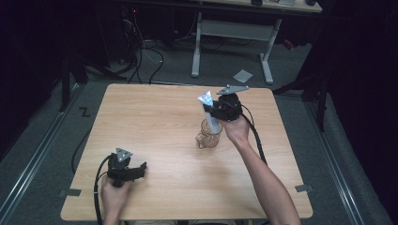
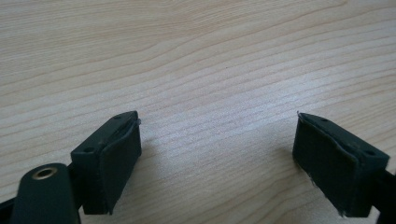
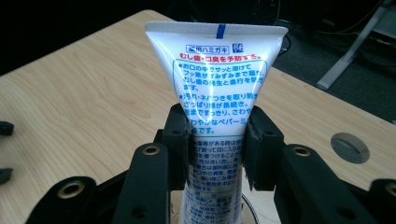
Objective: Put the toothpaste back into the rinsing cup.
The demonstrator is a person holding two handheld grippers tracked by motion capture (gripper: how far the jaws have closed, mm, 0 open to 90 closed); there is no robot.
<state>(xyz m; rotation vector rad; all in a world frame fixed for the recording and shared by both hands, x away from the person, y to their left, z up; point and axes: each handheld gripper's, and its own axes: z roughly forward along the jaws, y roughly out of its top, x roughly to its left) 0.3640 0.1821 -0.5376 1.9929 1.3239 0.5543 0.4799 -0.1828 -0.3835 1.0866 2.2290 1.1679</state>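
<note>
Right gripper view: a white toothpaste tube (image 3: 217, 93) is clamped upright between the right gripper (image 3: 217, 149) jaws, crimped end at twelve o'clock. Blue and red Japanese print is carried, including "ハミガキ". The left gripper (image 2: 217, 149) is held wide open.

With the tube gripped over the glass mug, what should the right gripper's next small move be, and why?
Probably lower it a little more, then open. The right gripper clamps the toothpaste tube upright, its lower end already inside the glass mug; whether it rests on the bottom is unclear.
</note>
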